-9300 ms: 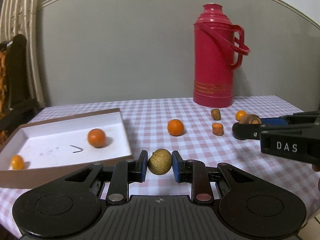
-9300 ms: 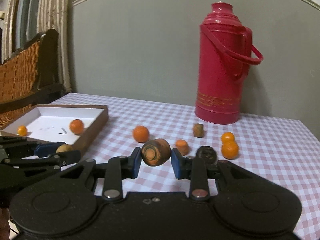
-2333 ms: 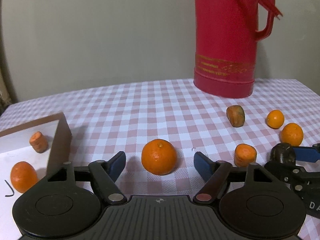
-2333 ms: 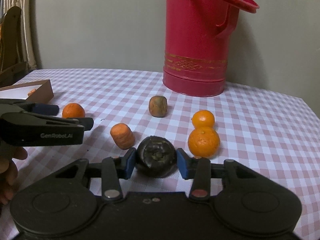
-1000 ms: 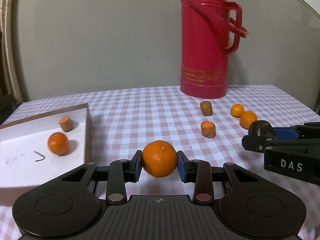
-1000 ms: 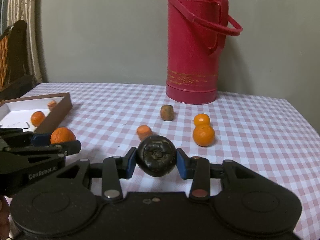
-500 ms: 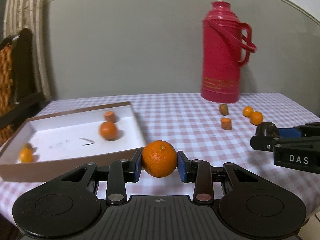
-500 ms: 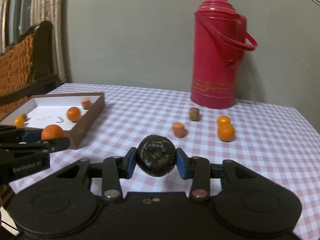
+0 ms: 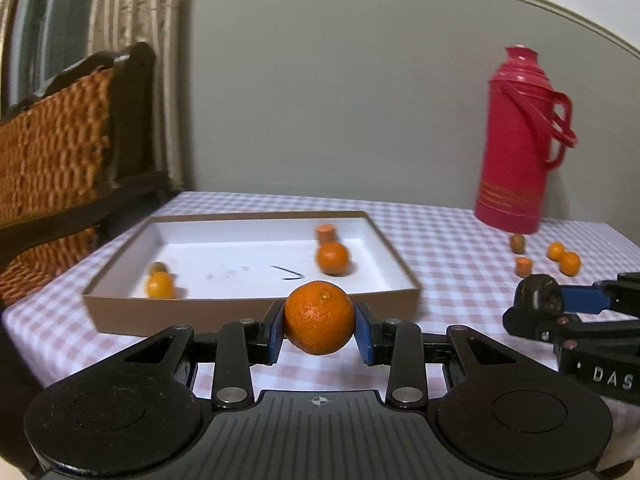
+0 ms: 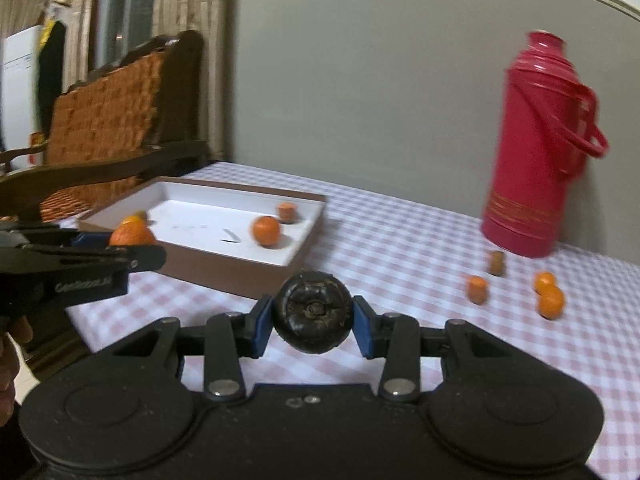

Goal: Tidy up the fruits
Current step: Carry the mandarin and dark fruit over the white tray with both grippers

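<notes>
Grey wall closes the room behind a table spread with a pink-and-white checked cloth. Striped curtains hang in the corner, and a dark wooden chair with a woven wicker back stands against the table's edge on the box's far side from the flask. The landmark is a shallow brown box with a white floor; inside it lie two oranges, a carrot stub and a small blurred brownish fruit. Just in front of the box's near wall, the left hand-held gripper clamps an orange between its blue pads. Beside it, the right hand-held gripper grips a dark, wrinkled fruit. Well away from the box stands a red thermos flask, with two small oranges and two stubby pieces loose on the cloth near its base.
</notes>
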The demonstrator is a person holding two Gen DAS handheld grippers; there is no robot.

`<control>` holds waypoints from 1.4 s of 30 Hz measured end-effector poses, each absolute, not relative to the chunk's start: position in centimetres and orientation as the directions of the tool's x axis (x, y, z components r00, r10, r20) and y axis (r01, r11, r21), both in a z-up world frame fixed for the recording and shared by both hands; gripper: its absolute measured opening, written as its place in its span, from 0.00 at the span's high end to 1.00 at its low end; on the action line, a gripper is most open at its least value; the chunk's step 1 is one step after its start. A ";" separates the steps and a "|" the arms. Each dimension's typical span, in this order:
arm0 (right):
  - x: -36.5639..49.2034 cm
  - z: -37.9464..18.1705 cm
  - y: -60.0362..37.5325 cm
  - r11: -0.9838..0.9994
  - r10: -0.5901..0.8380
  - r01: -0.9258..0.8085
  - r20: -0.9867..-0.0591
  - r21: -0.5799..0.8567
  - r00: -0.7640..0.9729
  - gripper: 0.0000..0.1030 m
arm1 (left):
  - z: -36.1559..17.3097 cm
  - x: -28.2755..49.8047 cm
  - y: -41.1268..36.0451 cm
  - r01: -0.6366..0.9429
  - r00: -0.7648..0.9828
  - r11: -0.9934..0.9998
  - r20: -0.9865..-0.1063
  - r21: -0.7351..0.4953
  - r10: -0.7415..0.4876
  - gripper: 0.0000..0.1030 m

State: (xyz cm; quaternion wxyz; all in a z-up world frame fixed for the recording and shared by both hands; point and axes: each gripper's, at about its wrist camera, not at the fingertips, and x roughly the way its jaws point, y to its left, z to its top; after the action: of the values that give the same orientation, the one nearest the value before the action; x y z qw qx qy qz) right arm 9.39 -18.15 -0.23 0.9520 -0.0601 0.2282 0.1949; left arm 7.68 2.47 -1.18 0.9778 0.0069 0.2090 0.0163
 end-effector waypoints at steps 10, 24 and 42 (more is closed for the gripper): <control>9.3 0.3 -13.7 0.872 0.428 -0.489 -0.434 -0.034 0.793 0.68 | -1.2 7.2 6.6 -0.119 0.909 0.993 -0.401 0.016 0.115 0.64; 9.5 1.2 -9.3 0.847 0.480 -0.531 -0.389 -0.026 0.786 0.68 | -0.9 6.1 10.3 -0.198 0.909 0.980 -0.373 0.005 0.185 0.64; 13.0 2.2 -7.7 0.838 0.492 -0.543 -0.355 -0.054 0.795 0.68 | 0.8 10.2 13.9 -0.250 0.914 0.968 -0.332 -0.006 0.234 0.64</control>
State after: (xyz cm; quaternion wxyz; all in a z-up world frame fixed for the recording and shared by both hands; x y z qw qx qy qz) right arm 13.02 -7.71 2.19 0.9441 -0.0768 0.1658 0.2742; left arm 10.18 13.90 0.75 0.9779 -0.0244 0.1665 0.1238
